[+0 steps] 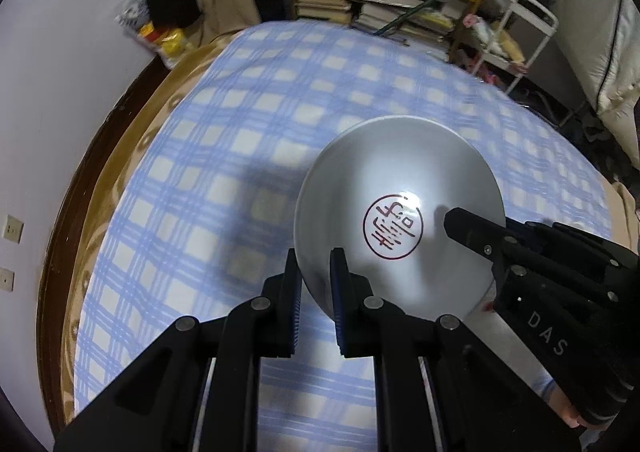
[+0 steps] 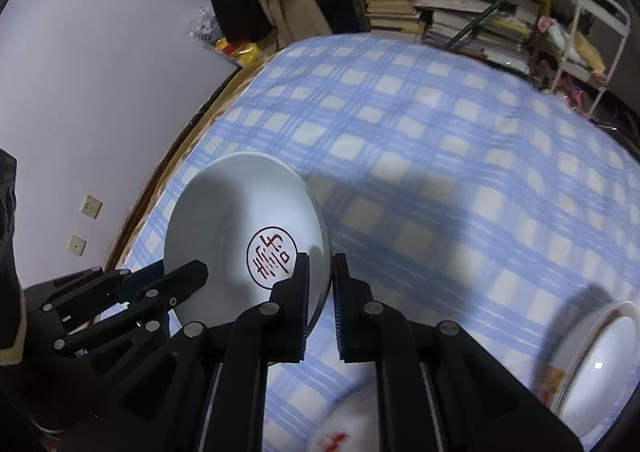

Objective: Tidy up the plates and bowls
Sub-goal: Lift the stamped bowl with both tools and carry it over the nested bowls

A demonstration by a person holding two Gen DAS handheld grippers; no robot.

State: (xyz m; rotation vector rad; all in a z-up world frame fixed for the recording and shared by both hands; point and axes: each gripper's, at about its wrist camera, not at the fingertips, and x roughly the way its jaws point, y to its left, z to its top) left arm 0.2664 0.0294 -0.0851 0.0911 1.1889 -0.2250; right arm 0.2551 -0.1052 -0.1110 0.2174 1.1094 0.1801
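Note:
A white bowl (image 1: 384,180) with a red round seal mark inside is held above the blue checked tablecloth by both grippers. My left gripper (image 1: 315,258) is shut on its left rim. My right gripper (image 2: 321,264) is shut on its right rim, and it shows in the left wrist view (image 1: 460,224) at the bowl's right side. The bowl also shows in the right wrist view (image 2: 224,220), with my left gripper (image 2: 188,280) at its lower left rim. Stacked white bowls (image 2: 600,364) sit at the right. A white plate (image 2: 348,424) with red marks lies under my right gripper, partly hidden.
The round table (image 1: 132,180) has a brown wooden rim and stands against a white wall (image 1: 48,92) on the left. Shelves of stacked books (image 1: 384,4) and a white metal cart (image 1: 520,36) stand behind the table.

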